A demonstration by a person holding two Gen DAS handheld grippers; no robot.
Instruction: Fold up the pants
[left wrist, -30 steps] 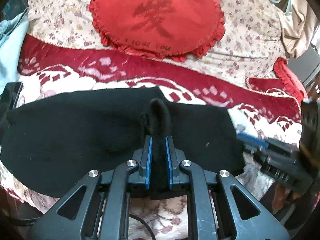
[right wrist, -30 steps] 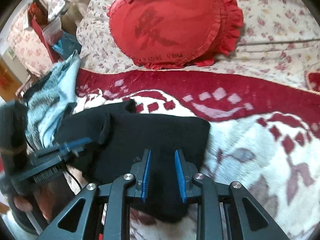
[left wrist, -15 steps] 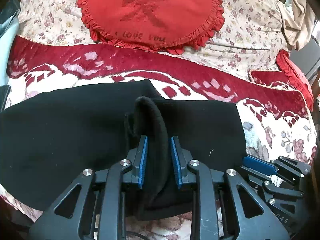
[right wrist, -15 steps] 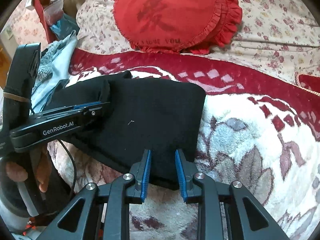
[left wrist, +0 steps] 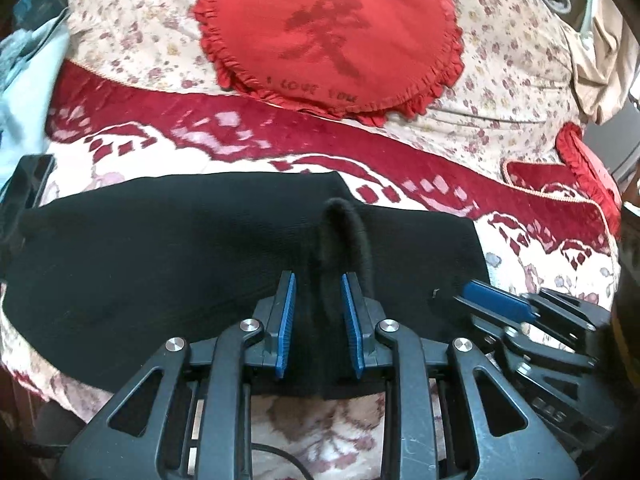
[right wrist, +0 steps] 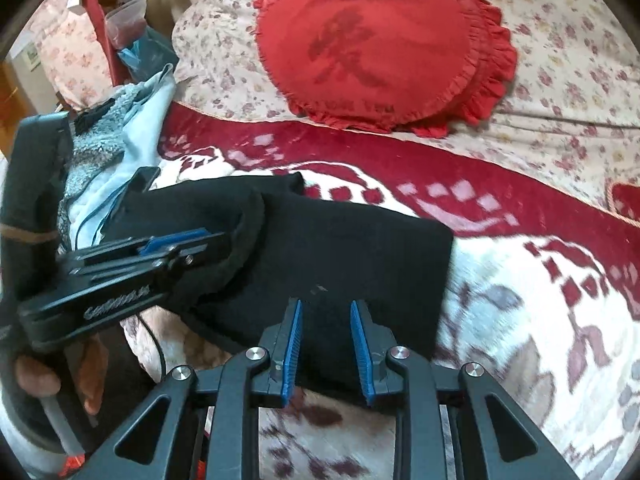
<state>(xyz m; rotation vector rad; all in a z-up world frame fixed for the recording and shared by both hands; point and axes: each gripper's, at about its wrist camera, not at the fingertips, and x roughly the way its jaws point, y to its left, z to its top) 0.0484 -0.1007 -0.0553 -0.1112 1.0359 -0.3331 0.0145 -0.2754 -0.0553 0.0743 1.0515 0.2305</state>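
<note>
The black pants [left wrist: 160,256] lie folded across a red and white blanket [left wrist: 520,236] on the bed. They also show in the right wrist view [right wrist: 352,248]. My left gripper [left wrist: 319,312] is open, its blue pads on either side of a raised ridge of black cloth [left wrist: 344,236] without pinching it. My right gripper [right wrist: 326,344] is open over the pants' near edge, with cloth lying between its pads. The left gripper also shows in the right wrist view [right wrist: 120,276], and the right gripper in the left wrist view [left wrist: 520,312].
A red heart-shaped cushion [left wrist: 332,36] lies on a floral sheet [left wrist: 508,60] beyond the pants. Blue and grey clothes [right wrist: 116,136] are piled to the left. A second red cushion [left wrist: 584,172] sits at the right edge.
The left gripper's pads have spread apart and released the ridge of black cloth. The right gripper's pads have also opened wider, and both grippers shifted slightly over the pants.
</note>
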